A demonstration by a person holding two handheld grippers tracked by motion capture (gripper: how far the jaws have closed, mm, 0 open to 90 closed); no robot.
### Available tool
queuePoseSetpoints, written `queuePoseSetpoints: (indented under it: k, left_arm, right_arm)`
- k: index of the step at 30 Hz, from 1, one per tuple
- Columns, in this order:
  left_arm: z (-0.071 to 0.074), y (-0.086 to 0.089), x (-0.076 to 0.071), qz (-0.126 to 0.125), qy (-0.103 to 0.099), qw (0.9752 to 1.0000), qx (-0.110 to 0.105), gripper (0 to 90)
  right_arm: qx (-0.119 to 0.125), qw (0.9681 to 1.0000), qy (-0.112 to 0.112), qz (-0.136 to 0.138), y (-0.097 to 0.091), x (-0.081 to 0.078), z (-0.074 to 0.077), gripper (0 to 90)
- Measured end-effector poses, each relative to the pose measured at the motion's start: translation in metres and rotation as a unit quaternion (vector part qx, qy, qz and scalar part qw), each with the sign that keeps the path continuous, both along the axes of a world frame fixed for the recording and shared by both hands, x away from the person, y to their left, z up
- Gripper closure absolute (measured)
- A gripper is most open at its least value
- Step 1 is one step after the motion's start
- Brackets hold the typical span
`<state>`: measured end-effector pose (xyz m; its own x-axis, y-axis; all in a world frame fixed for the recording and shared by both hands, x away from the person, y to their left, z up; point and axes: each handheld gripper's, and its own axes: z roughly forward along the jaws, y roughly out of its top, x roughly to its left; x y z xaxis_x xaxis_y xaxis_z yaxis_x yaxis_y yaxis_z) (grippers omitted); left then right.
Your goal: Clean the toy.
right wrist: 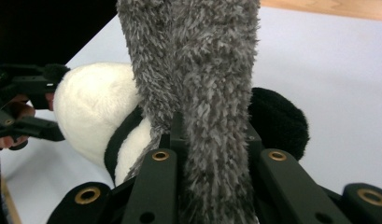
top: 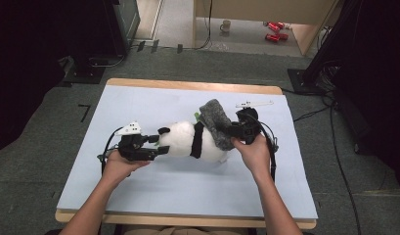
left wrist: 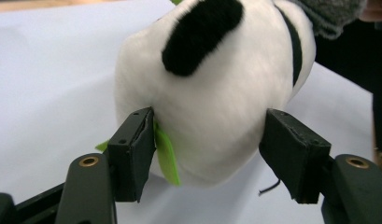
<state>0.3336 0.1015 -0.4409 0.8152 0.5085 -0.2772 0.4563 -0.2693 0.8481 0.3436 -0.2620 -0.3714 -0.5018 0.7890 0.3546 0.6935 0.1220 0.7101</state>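
While one white-and-black plush panda toy (top: 188, 140) lies on its side at the middle of the pale blue table mat (top: 139, 191), the left gripper (top: 156, 145) brackets its head with jaws apart, the left pad touching, the right just clear. The right gripper (top: 233, 131) is clamped tight on one grey fuzzy fabric piece (top: 217, 122) draped over the panda, hiding its lower body.

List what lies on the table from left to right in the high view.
left gripper → panda plush toy → grey fuzzy cloth → right gripper, all on the table.
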Motion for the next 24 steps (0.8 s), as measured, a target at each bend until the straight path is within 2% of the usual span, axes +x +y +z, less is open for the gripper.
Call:
queuePoseSetpoints:
  k: [3,7,10,13,15,17,19,22,24]
  left_arm:
    - [-0.004,0.000,0.003,-0.002,-0.008,1.0000,-0.001,32.2]
    - [-0.010,-0.006,0.011,0.003,-0.014,0.9998,0.012,30.0]
    - [-0.014,-0.009,0.016,0.011,-0.021,0.9997,0.000,29.6]
    - [-0.019,-0.012,0.020,0.015,-0.027,0.9995,0.001,28.5]
    - [-0.023,-0.016,0.022,0.020,-0.024,0.9995,0.001,28.7]
    - [-0.025,-0.017,0.022,0.026,-0.013,0.9996,-0.006,33.8]
    - [-0.025,-0.018,0.020,0.031,-0.010,0.9995,0.002,42.8]
    - [-0.022,-0.019,0.018,0.039,-0.002,0.9992,0.011,51.6]
    - [-0.020,-0.020,0.017,0.046,0.010,0.9989,0.005,55.0]
  right_arm:
    - [0.009,0.9999,-0.005,-0.003,0.000,0.008,-0.002,75.6]
    - [0.017,0.9998,-0.011,-0.002,0.000,0.016,-0.004,75.0]
    - [0.014,0.9997,-0.017,-0.008,0.001,0.020,-0.005,74.5]
    - [0.017,0.9995,-0.022,-0.016,-0.001,0.023,-0.007,73.9]
    - [0.017,0.9993,-0.024,-0.024,-0.001,0.024,-0.007,74.2]
    - [0.012,0.9988,-0.025,-0.040,0.000,0.024,-0.006,75.0]
    - [0.017,0.9986,-0.022,-0.045,0.001,0.024,-0.004,75.2]
    - [0.024,0.9985,-0.022,-0.044,0.003,0.020,0.005,75.4]
    - [0.027,0.9985,-0.028,-0.039,0.007,0.015,0.014,75.5]
